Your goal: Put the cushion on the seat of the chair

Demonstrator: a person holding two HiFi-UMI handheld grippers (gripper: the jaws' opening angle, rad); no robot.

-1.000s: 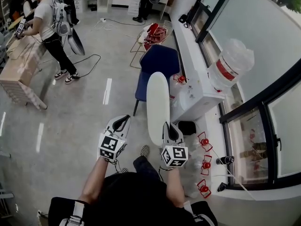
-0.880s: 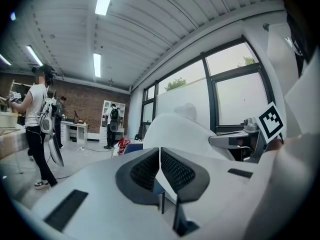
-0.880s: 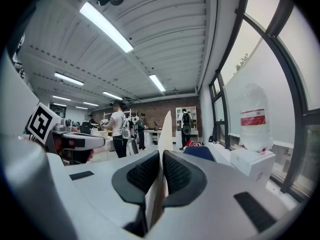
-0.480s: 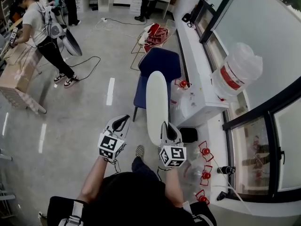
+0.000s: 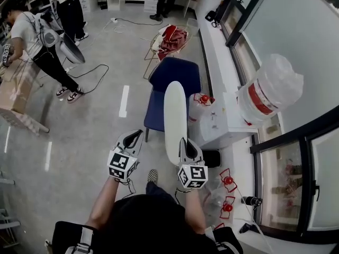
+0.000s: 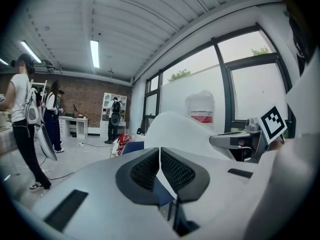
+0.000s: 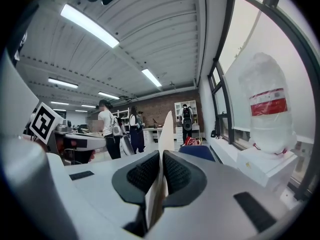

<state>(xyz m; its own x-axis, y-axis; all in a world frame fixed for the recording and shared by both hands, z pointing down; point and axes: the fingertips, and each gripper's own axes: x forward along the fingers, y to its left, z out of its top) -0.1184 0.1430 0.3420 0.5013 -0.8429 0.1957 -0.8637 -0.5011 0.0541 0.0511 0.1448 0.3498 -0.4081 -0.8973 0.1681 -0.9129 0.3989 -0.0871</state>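
**Cushion carried edge-up, not yet on the chair**

Grey polished concrete floor (image 5: pixel 90 131) fills most of the head view. A long white counter (image 5: pixel 214 46) runs along the window wall on the right.

A blue upholstered chair on thin dark legs (image 5: pixel 172 75) stands beside that counter, ahead of the person. Its seat is bare.

A white flat oval cushion (image 5: pixel 175 115) is in the air, turned on its edge so only the narrow side faces the head camera. In the head view its far end overlaps the near right part of the chair. It rests on nothing there, and its near end sits in the right gripper.

A large clear plastic water jug with a red label (image 5: pixel 267 91) stands on the counter to the right of the cushion.

At the far left, a person in a white shirt and dark trousers (image 5: pixel 37 41) bends over a cardboard box (image 5: pixel 16 91).

The right gripper (image 5: pixel 185 143) is pinched narrow on the cushion. The right gripper view shows the white edge (image 7: pixel 165 134) running up between the black ribbed pads (image 7: pixel 145 174).

The left gripper (image 5: pixel 133 136) is level with the right one and left of the cushion, clear of it. Its pads (image 6: pixel 177 171) are pressed together with nothing between them.
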